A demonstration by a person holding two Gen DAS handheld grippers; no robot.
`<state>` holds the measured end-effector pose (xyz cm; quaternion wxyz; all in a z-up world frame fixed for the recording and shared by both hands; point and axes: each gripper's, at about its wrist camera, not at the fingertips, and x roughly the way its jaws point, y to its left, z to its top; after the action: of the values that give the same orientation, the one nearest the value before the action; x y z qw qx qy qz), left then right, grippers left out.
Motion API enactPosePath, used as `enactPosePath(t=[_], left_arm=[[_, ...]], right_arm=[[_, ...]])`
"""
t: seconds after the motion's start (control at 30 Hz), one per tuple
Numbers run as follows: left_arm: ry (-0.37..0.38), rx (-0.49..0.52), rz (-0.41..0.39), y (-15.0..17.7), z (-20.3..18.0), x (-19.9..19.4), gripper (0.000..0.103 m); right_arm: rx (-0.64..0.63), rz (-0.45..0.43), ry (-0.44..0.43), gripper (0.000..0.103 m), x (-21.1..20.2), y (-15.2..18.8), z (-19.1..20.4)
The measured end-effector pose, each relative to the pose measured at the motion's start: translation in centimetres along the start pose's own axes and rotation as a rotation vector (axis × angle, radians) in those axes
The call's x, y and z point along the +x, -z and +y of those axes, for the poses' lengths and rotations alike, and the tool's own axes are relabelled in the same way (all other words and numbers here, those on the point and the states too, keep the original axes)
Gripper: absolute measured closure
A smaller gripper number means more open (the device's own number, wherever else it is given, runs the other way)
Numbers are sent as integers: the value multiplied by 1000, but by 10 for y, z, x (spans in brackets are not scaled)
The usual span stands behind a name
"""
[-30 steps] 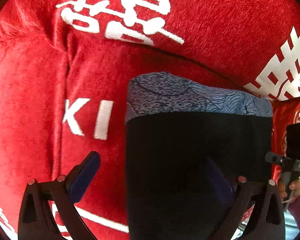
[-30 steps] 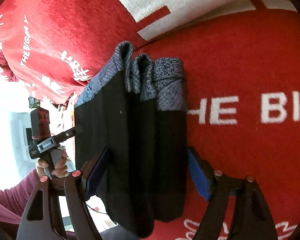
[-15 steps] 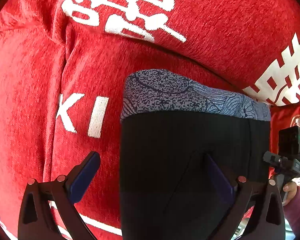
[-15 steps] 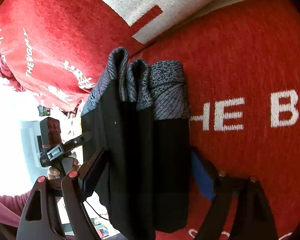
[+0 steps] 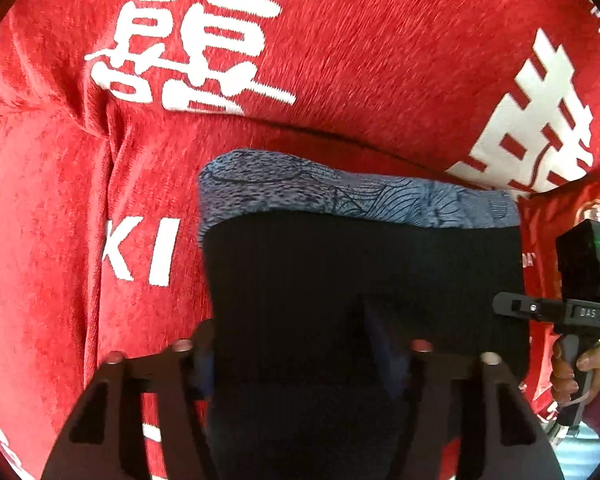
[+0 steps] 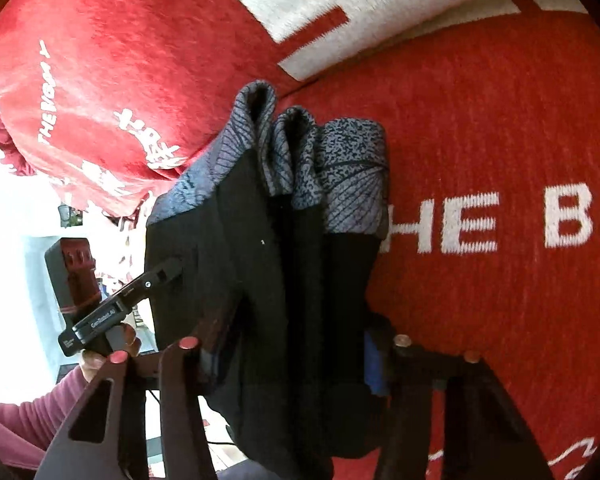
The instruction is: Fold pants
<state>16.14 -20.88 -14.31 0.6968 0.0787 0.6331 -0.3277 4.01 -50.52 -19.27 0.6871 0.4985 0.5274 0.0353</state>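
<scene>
Hanging in folded layers between both grippers, the black pants (image 5: 360,280) show a blue-grey patterned waistband (image 6: 340,168) at the far end, above a red blanket (image 5: 380,80) printed with white characters and letters. The left gripper (image 5: 300,354) is pinched onto the black fabric, its fingers (image 5: 384,344) narrowed on the cloth. The right gripper (image 6: 288,350) clamps the bunched layers the same way, one blue pad (image 6: 374,368) pressed against them. Each wrist view catches the other gripper at the pants' side edge, held by a hand (image 6: 100,354) in a maroon sleeve.
</scene>
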Motion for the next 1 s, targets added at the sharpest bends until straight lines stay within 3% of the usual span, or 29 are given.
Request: enactPosePath(t=[0.13,0.5,0.67,0.77,0.87,0.9,0.93,1.0], left_arm=[[17,-7,-6,5,1,-19,51],[-41,-7,-20,47,6,-84,51],[47,78,-28,66,-9,-112,51],[-21,158,-32,75,-18,-106,51],[-25,84,6,75,0,-100,50],[-29,64,-3,74,8,-102,42],[-44,34,-26,73,20,-104,24],[-60,-9,-57,68,40,-107,19]], right_arm=[[2,-7,-21,55,-9,7,9],[56,17,-132,60,-28,60,38],[78,-4,-200,60,-24,92,51],[95,-80,-139,61,-23,106,53],[180,-126,-116,59,-20,115,40],[179,-128,-94,59,-19,116,37],[164,-126,-59,58,-19,117,36],[146,-117,-24,51,-17,115,35]])
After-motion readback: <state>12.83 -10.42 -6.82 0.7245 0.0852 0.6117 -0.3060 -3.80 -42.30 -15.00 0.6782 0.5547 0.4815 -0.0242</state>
